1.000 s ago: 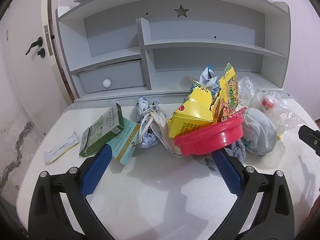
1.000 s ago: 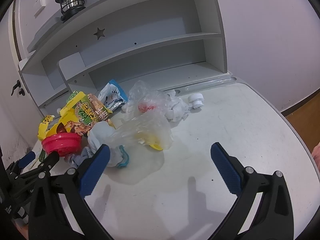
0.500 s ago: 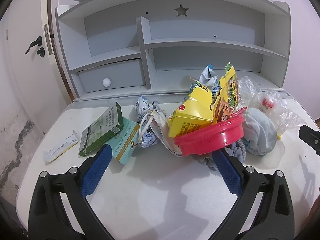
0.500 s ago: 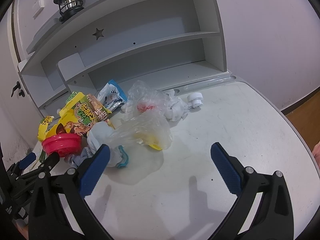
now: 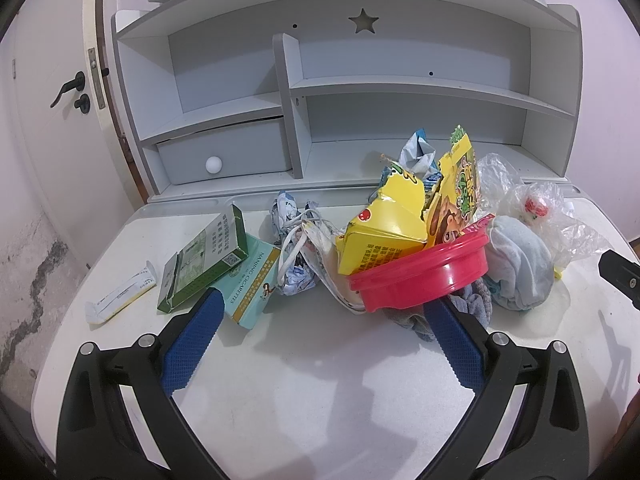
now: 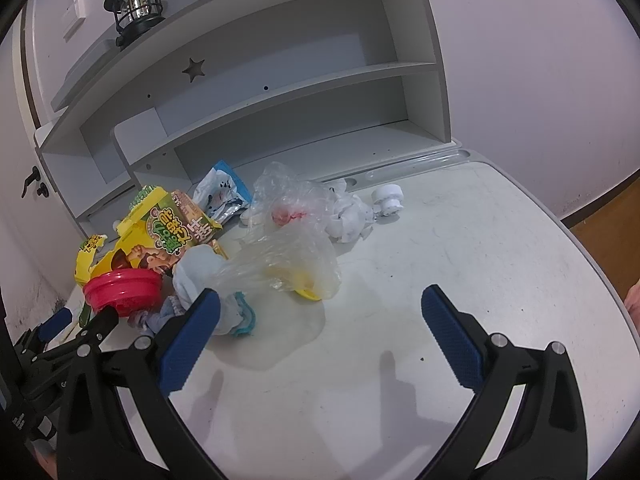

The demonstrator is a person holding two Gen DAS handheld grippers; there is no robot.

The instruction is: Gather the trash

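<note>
Trash is heaped on a white desk [image 5: 304, 384]. A red bowl [image 5: 420, 278] holds torn yellow snack boxes [image 5: 384, 232], beside a pale cloth bundle [image 5: 520, 264] and clear plastic bags [image 5: 536, 208]. A green box [image 5: 204, 252], a teal carton [image 5: 250, 284], a white tube [image 5: 120, 294] and crumpled wrappers [image 5: 292, 248] lie at the left. My left gripper [image 5: 320, 314] hangs open just in front of the pile, holding nothing. My right gripper [image 6: 320, 310] is open and empty too, before a clear bag [image 6: 288, 260] and crumpled tissue [image 6: 352, 216].
A grey shelf unit [image 5: 292, 100] with a drawer [image 5: 224, 156] backs the desk. A black lantern [image 6: 136, 0] stands on its top. A white cap-like piece [image 6: 386, 198] lies near the back right. A door [image 5: 48, 92] is at the left. Bare desk surface [image 6: 480, 260] spreads to the right.
</note>
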